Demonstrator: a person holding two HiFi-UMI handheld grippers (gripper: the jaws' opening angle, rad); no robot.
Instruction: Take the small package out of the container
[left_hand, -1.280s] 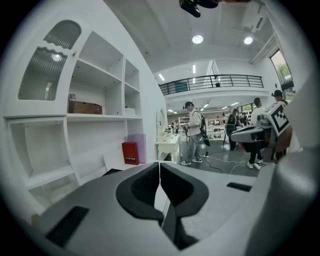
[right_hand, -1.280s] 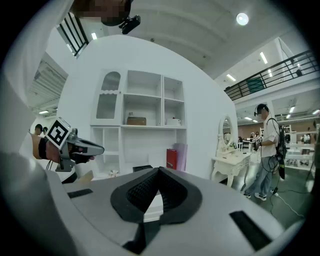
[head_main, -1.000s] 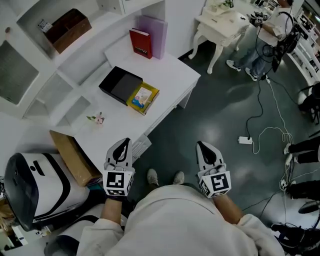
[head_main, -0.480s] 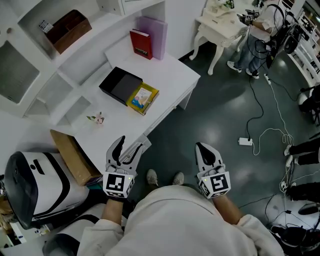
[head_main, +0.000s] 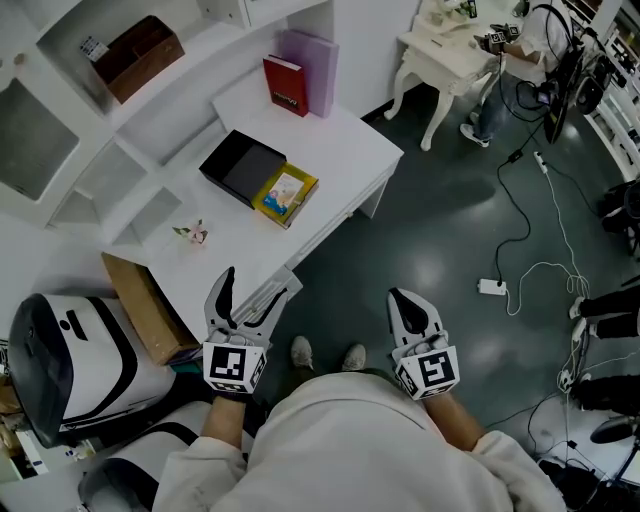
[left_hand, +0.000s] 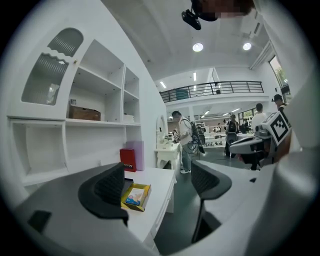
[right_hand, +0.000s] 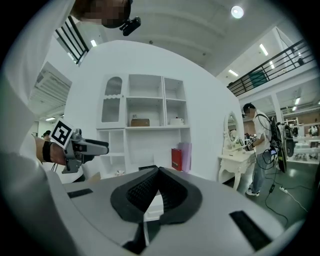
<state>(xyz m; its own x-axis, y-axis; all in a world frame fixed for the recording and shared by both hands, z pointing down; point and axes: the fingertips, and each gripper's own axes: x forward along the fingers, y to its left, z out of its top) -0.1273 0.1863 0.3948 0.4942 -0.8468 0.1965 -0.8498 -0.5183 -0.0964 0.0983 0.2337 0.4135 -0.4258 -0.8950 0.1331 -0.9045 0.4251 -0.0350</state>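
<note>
On desk (head_main: 335, 140), small package (head_main: 285, 190) in container (head_main: 305, 183), left claw (head_main: 258, 288) opening empty, right claw (head_main: 402, 300) closed

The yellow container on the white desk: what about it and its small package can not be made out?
Head view: print on the small package is too small to read.
Left gripper view: the opening, empty left tongs cover one edge of the yellow container.
Right gripper view: the shut right tongs hide the yellow container.
</note>
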